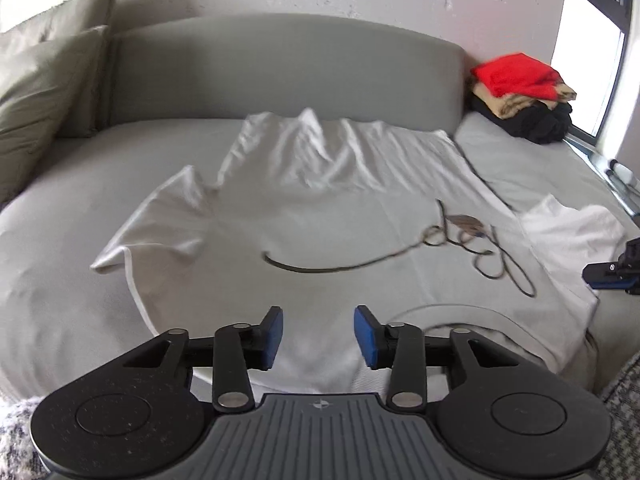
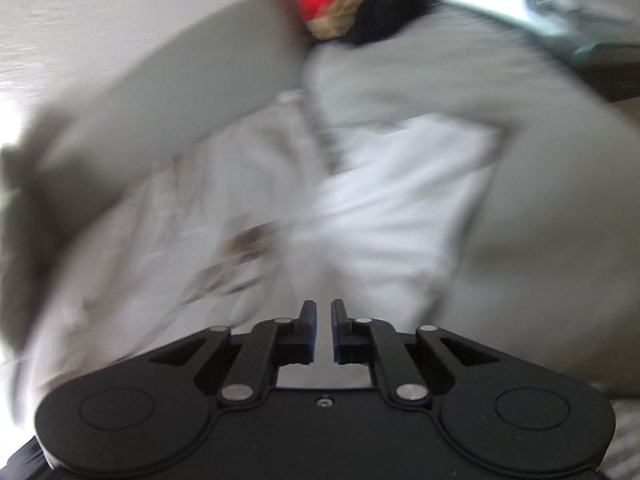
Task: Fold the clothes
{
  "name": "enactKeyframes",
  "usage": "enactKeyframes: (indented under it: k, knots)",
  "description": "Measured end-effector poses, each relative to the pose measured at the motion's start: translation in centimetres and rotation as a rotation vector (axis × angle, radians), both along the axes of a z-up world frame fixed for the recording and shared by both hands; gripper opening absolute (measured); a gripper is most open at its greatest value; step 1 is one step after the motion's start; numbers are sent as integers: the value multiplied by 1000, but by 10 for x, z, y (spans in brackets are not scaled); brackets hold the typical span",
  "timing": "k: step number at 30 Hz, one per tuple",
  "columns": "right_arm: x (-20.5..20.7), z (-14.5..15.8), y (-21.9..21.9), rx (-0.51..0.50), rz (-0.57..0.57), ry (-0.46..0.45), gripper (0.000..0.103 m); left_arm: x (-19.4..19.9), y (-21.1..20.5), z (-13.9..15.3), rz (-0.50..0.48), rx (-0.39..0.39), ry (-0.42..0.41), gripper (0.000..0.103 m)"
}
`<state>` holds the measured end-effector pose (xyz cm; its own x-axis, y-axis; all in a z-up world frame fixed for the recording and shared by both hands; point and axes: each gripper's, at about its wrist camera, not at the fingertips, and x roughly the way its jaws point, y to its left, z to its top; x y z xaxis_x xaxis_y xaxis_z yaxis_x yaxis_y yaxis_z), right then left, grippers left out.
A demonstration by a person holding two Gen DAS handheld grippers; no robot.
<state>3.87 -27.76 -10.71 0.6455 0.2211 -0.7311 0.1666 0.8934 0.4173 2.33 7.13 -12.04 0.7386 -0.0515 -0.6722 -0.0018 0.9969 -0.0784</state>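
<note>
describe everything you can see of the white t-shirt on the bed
The white t-shirt lies spread flat on the grey bed, thin soft fabric by its look. A dark looping line print runs across its chest. The far hem is rumpled into ridges, the left sleeve curls up at its edge, and the collar lies nearest the camera. The left claw hangs open above it, gripping nothing.

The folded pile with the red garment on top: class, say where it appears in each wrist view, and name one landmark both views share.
Left wrist view: the folded pile sits upper right, on the sofa's far corner beside the window.
Right wrist view: the pile is at the top centre, blurred, red over tan and black.
Shared landmark: the white T-shirt spread on the sofa.
</note>
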Motion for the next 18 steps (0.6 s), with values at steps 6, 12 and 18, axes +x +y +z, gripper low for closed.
enactKeyframes:
  k: [6,12,18]
  knots:
    - [8,-20,65,46,207,37,17,6,6,-9,-25,44,115,11]
    - [-11,-20,74,69,322,96,23,-30,66,22,83,-168,21,14]
    - [-8,-12,82,162,283,59,36,-46,155,35,399,-425,-137,37]
